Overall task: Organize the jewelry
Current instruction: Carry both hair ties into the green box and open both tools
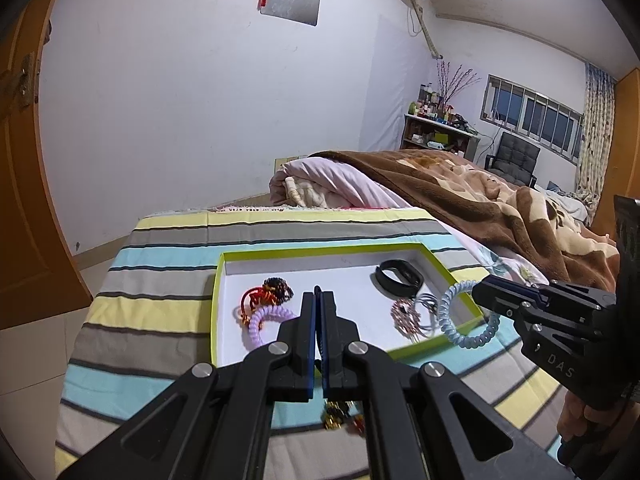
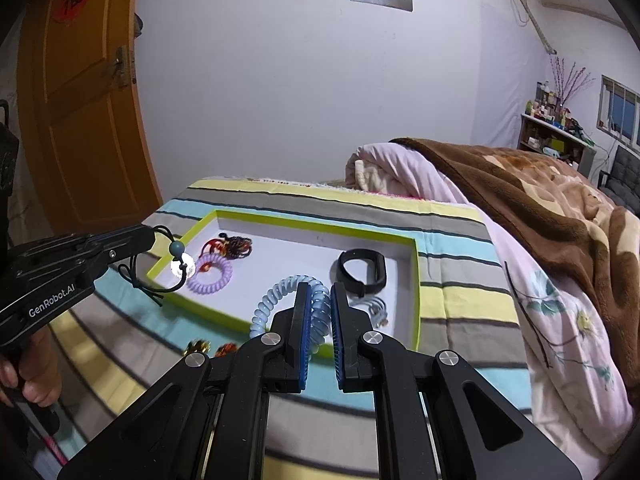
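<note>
- While the blue coil [image 2: 280, 300] is clamped in the right gripper [image 2: 318, 320], it could snag the tray rim [image 2: 416, 280].
- Since the cord pendant [image 2: 180, 262] is pinched by the closed left gripper [image 1: 319, 320], it could swing outside.

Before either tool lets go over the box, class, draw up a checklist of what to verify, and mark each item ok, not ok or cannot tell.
1. Right tool grips the blue coil band: ok.
2. Left tool holds the black cord with bead: ok.
3. Coil band over the box: ok.
4. Cord fully over the box: not ok, at the rim.
5. Bare floor left in the box: ok.
6. Every piece off the striped cloth: not ok, gold trinkets remain.
</note>
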A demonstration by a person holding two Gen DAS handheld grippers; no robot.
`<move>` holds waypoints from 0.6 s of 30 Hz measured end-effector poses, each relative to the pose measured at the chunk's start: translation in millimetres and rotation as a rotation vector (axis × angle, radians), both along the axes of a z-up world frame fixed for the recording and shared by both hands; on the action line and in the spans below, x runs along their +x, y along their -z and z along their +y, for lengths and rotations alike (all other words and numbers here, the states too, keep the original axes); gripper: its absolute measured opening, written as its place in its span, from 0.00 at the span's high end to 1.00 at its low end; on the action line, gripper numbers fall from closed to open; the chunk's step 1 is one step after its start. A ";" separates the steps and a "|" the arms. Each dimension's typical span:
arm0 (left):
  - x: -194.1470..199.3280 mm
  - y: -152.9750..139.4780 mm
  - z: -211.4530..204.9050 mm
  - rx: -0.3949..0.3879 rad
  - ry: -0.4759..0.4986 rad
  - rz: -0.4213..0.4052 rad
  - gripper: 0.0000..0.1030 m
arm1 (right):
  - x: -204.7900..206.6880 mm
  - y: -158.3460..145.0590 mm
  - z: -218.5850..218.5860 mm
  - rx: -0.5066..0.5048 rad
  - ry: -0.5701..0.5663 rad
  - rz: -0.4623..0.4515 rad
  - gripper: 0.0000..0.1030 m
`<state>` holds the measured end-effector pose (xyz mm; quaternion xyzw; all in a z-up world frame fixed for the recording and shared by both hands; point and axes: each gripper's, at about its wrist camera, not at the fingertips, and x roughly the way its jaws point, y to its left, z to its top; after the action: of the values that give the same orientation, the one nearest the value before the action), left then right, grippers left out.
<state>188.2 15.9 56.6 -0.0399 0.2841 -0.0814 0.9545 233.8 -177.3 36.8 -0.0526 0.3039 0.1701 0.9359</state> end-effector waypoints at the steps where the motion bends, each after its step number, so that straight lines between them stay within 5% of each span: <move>1: 4.1 1.4 0.4 0.000 0.002 0.002 0.98 | 5.9 2.5 0.7 0.000 0.000 0.005 0.91; 18: 73.1 39.2 -10.7 0.031 0.036 0.073 0.98 | 84.1 50.0 10.4 0.003 0.013 0.127 0.91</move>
<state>261.2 5.2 17.4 -0.0228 0.3207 -0.0925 0.9424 317.9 -166.9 -13.1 -0.0382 0.3629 0.1674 0.9159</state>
